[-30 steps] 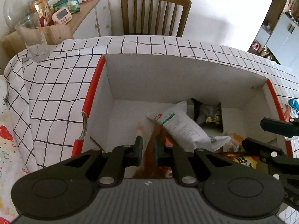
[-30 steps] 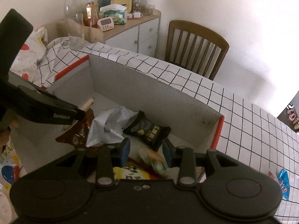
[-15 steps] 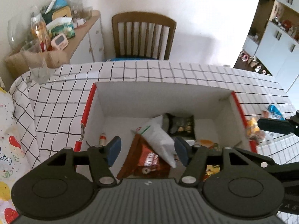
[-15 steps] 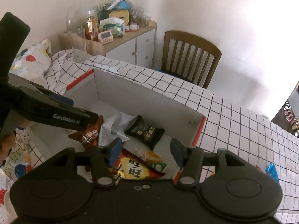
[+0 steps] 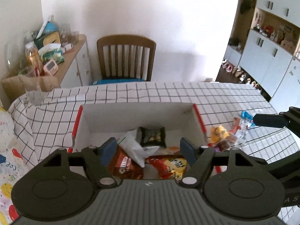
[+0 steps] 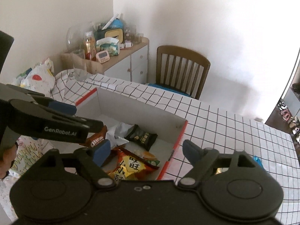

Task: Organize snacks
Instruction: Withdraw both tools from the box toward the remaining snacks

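A white cardboard box (image 5: 136, 116) with red edges sits on the checked tablecloth and holds several snack packs: a brown Oreo bag (image 5: 124, 167), a white bag (image 5: 134, 147), a black pack (image 5: 152, 136) and a red-yellow bag (image 5: 173, 166). My left gripper (image 5: 148, 152) is open and empty above the box's near side. My right gripper (image 6: 146, 151) is open and empty above the box's right edge (image 6: 180, 138); the red-yellow bag (image 6: 129, 166) lies below it. Loose snacks (image 5: 225, 136) and a blue wrapper (image 5: 246, 115) lie on the cloth right of the box.
A wooden chair (image 5: 126, 58) stands behind the table. A glass (image 5: 34, 93) stands at the table's far left corner. A cluttered side cabinet (image 5: 56, 56) is at the back left. White cupboards (image 5: 266, 56) stand far right. A patterned cushion (image 6: 37, 78) lies left.
Both grippers have opened wide and risen back from the box. The brown bag and a snack that they held now lie in the box.
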`<state>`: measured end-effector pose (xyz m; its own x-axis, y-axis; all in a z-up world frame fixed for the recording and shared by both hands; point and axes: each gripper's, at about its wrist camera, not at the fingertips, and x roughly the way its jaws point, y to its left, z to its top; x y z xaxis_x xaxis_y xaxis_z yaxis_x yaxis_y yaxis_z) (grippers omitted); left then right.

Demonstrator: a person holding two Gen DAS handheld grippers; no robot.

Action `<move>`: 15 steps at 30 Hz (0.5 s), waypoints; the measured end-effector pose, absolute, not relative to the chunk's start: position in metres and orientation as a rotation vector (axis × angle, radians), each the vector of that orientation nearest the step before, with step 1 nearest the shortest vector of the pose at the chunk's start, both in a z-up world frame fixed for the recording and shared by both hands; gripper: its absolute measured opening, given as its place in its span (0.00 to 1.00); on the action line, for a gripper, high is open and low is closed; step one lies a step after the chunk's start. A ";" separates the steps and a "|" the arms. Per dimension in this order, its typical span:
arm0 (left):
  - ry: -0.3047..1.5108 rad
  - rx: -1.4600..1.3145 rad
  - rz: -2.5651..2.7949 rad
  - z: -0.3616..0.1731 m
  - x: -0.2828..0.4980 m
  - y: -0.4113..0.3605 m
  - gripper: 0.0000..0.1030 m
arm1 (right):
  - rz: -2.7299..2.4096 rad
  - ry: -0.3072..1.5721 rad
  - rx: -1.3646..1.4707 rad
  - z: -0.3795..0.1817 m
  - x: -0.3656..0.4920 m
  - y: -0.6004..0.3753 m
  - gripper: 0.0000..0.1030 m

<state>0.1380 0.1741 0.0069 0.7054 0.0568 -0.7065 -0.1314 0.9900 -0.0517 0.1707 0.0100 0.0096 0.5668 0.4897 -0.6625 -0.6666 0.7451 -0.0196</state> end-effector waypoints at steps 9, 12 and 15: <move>0.717 -0.108 0.027 0.027 0.127 0.149 0.79 | 0.646 0.649 -0.234 0.029 0.160 -0.022 0.96; 0.699 -0.110 0.004 0.031 0.125 0.138 0.82 | 0.630 0.642 -0.211 0.034 0.159 -0.038 0.98; 0.690 -0.108 -0.014 0.033 0.126 0.125 0.83 | 0.609 0.632 -0.196 0.039 0.160 -0.056 1.00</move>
<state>0.1256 0.1252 0.0330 0.7716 -0.0486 -0.6343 -0.0228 0.9943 -0.1040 0.1602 -0.0561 0.0391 0.6403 0.4718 -0.6062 -0.5878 0.8089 0.0087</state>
